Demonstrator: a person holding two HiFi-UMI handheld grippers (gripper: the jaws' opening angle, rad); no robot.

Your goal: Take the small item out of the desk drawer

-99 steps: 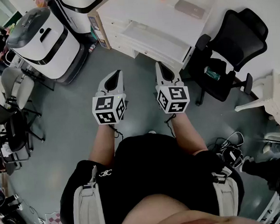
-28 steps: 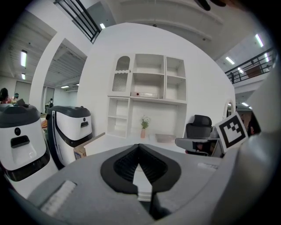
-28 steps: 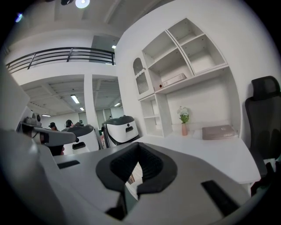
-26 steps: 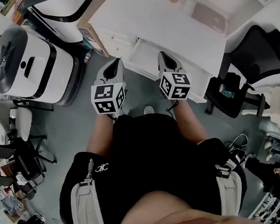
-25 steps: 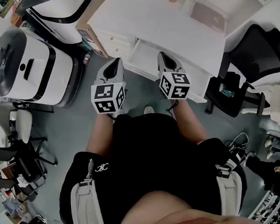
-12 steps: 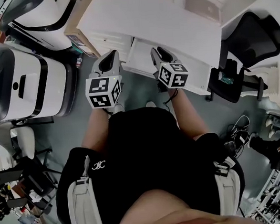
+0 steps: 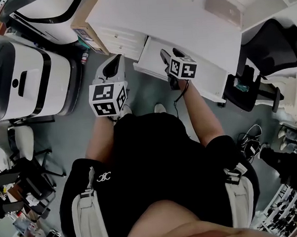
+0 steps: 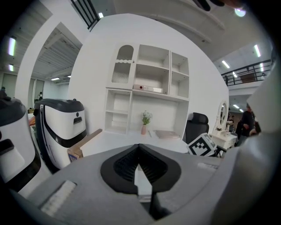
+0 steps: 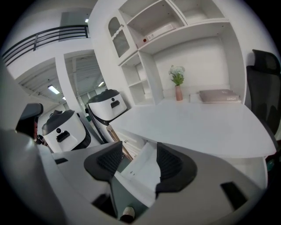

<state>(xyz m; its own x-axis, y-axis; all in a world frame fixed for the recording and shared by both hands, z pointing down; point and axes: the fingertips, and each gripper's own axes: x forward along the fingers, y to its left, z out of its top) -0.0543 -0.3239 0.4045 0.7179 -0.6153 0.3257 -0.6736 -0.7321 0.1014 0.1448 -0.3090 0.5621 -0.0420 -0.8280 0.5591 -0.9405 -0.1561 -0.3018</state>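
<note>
At the far left, large white-and-black machines (image 7: pixel 18 74) are seen standing on the grey floor (image 7: pixel 69 141), and a cardboard box (image 7: pixel 83 26) is set against the left end of the white desk (image 7: pixel 182 22). The left gripper (image 7: pixel 116 59) is held over the floor just in front of the desk, apart from it. Its jaws are pressed together with nothing caught between them, and it is pointed toward the desk top and the white shelf unit (image 8: pixel 149 96) behind it. To its right, a drawer (image 7: pixel 147 60) is pulled out from under the desk top. The right gripper (image 7: pixel 169 53) is held over this drawer's front edge and tilted downward. Its jaws have just been opening and are spread apart, with nothing gripped. Between them, only the pale inside of the drawer is seen. The small item cannot be made out in any view, as only tiny dark specks show on the drawer's bottom. A vase of flowers (image 9: pixel 178 83) is seen at the back of the desk top. At the far right, a black office chair (image 7: pixel 272 43) is placed beside the desk.
</note>
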